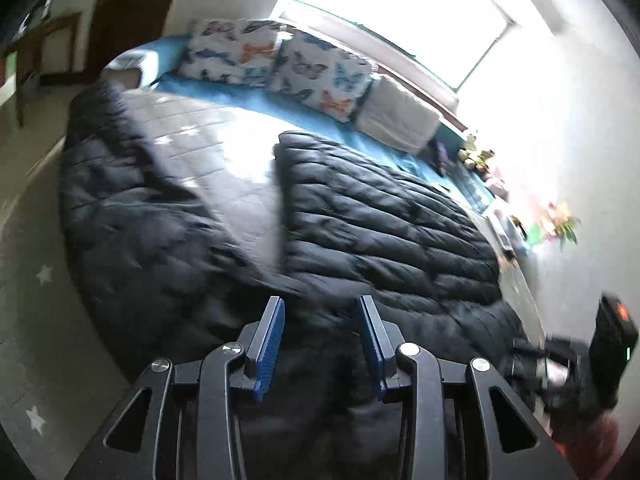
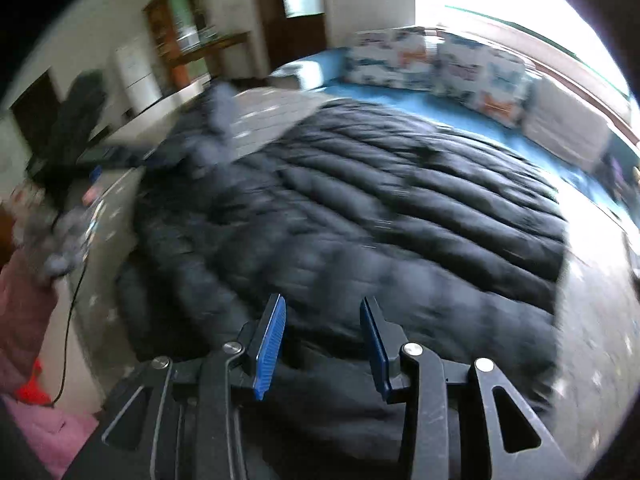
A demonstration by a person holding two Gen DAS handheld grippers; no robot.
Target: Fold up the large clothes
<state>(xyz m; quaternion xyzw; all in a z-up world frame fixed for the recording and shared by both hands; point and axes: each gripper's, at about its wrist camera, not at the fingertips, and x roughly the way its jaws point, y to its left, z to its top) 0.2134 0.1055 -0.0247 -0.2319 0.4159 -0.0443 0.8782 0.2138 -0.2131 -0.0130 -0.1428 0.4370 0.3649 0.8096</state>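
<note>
Black quilted puffer coat (image 1: 384, 220) spread flat over a pale star-print quilt (image 1: 208, 140) on the bed (image 1: 248, 98), long axis running from the near edge toward the butterfly pillows (image 1: 320, 76) at the far side. Left panel (image 1: 132, 200) thrown open, baring the quilt between the two dark halves; right half lying as a broad ribbed slab, seams crossing its length. In the right wrist view, same coat (image 2: 380, 220) blurred, filling the middle. Left gripper (image 1: 322, 340) angled down over the near hem, blue pads (image 1: 272, 344) parted, nothing pinched between them, fabric only beneath. Right gripper (image 2: 322, 340) likewise tilted downward above the hem, jaws apart and empty. Second handset (image 1: 580, 360) visible at the right edge of the left view. Pink sleeve (image 2: 24, 320) at the left edge of the right view.
</note>
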